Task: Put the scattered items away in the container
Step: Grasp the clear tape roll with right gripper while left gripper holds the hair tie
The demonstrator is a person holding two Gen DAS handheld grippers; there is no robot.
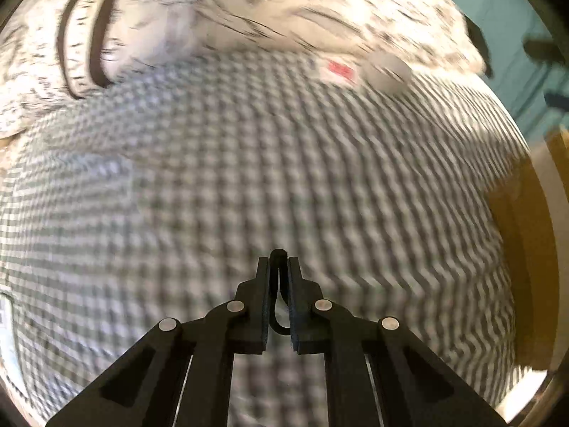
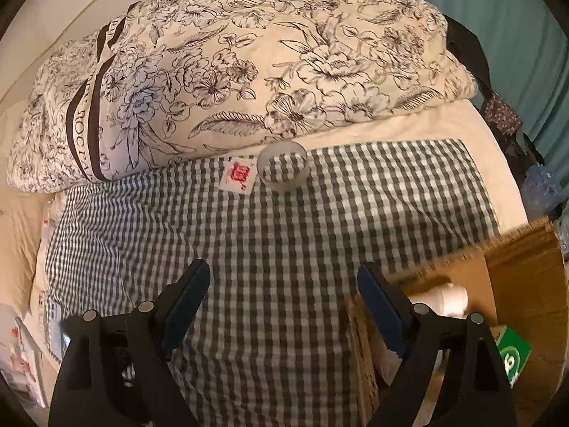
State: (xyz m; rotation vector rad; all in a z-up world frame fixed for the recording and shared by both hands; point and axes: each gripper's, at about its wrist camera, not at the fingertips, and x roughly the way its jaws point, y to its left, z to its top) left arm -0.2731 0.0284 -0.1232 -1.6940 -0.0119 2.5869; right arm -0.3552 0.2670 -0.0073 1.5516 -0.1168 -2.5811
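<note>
- The left tongs (image 1: 278, 265) point steeply down at the checked cloth (image 1: 249, 163) spread on the bed.
- The left tongs are clenched: both jaws stand nearly together on a thin black looped item (image 1: 276, 295), which sticks out past the tips and curls back between the jaws. What the item is cannot be told.
- The left wrist view is blurred, so fine detail of the cloth is lost.
- The right tongs (image 2: 282, 284) also point steeply down over the same cloth (image 2: 270, 249).
- The right tongs are released: the jaws stand wide apart with only cloth showing between them and nothing touching the pads.
- A frosted cup (image 2: 282, 170) stands upright on the cloth well ahead of the right tongs, close to the flowered duvet (image 2: 266, 71).
- A white packet with a red mark (image 2: 237, 175) lies flat just left of the cup.
- A cardboard box (image 2: 526, 274) sits just to the right of the right tongs, its near wall beside the right jaw.
- Inside the box lie a white bottle (image 2: 450, 300) and a green packet (image 2: 512, 352).
</note>
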